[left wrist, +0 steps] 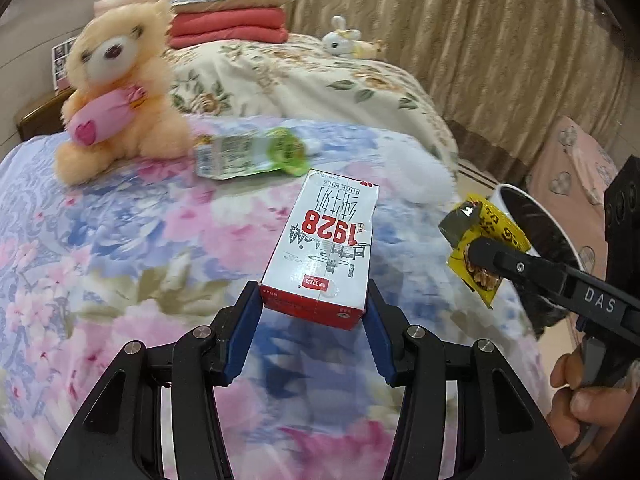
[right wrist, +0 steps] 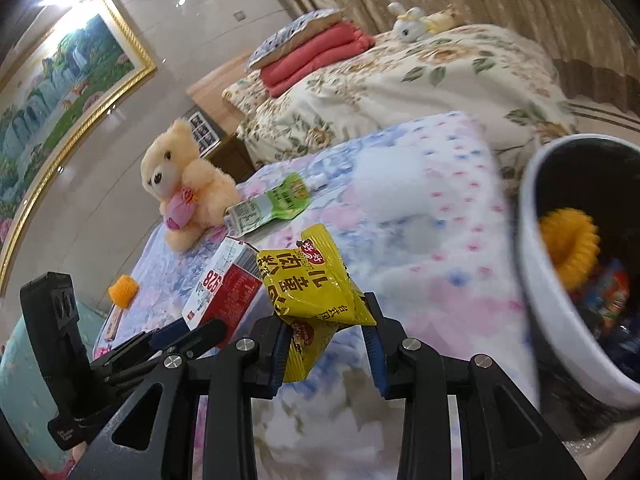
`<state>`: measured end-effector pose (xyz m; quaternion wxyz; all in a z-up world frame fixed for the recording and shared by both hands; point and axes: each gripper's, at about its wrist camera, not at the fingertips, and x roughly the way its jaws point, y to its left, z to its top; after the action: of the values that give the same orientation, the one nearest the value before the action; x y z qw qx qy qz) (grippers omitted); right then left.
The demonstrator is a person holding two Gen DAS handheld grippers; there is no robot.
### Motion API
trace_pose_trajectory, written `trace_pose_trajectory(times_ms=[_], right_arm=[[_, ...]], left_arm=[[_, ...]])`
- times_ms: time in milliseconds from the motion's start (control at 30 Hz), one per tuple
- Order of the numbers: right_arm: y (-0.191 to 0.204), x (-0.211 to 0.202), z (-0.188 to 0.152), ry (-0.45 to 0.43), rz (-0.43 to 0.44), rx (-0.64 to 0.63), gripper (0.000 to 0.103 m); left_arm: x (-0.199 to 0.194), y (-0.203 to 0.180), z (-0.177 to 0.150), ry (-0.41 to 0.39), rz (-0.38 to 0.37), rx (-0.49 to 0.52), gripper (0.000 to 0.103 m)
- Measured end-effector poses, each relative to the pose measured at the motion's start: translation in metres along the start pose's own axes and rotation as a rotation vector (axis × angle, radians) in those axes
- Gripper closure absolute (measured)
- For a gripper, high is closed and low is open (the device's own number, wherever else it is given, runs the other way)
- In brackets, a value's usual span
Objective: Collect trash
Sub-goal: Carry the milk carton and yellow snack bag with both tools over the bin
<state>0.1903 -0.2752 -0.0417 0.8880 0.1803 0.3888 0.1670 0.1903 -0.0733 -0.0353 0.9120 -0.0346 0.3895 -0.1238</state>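
My left gripper [left wrist: 314, 300] is shut on a white and red milk carton [left wrist: 326, 248], held above the flowered bed cover. To its right, my right gripper [right wrist: 326, 324] is shut on a crumpled yellow snack wrapper [right wrist: 310, 280], lifted off the bed; the same wrapper [left wrist: 482, 248] shows in the left wrist view beside the bin. A white trash bin [right wrist: 556, 300] with a black liner stands at the right, with an orange foam net [right wrist: 570, 248] and other wrappers inside. A green and white drink pouch [left wrist: 256, 154] lies on the bed further back.
A cream teddy bear [left wrist: 116, 92] with a pink heart sits on the bed at the left. An orange foam piece [right wrist: 124, 290] lies near the bed's left edge. Behind is a second bed with red folded blankets [left wrist: 228, 26] and a toy rabbit [left wrist: 344, 40]. Curtains hang at the back.
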Motion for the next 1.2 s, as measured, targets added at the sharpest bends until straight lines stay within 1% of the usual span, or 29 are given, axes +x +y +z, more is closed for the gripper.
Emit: trace_pose_trajectory(times_ms=[300, 533, 800, 1200], right_arm=[[-0.030, -0.044, -0.008, -0.051, -0.044, 0.057, 0.069], [-0.048, -0.072, -0.014, -0.094, -0.078, 0.097, 0.069], [-0.069, -0.097, -0.016, -0.133, -0.114, 0.136, 0.069], [-0.093, -0.120, -0.015, -0.171, -0.147, 0.181, 0.069]], left_arm=[[-0.007, -0.047, -0.002, 0.005, -0.065, 0.068, 0.054], [-0.008, -0.079, -0.003, 0.014, -0.091, 0.119, 0.054], [-0.011, -0.106, -0.004, 0.011, -0.111, 0.163, 0.054], [-0.012, -0.136, 0.000, 0.007, -0.141, 0.207, 0.054]])
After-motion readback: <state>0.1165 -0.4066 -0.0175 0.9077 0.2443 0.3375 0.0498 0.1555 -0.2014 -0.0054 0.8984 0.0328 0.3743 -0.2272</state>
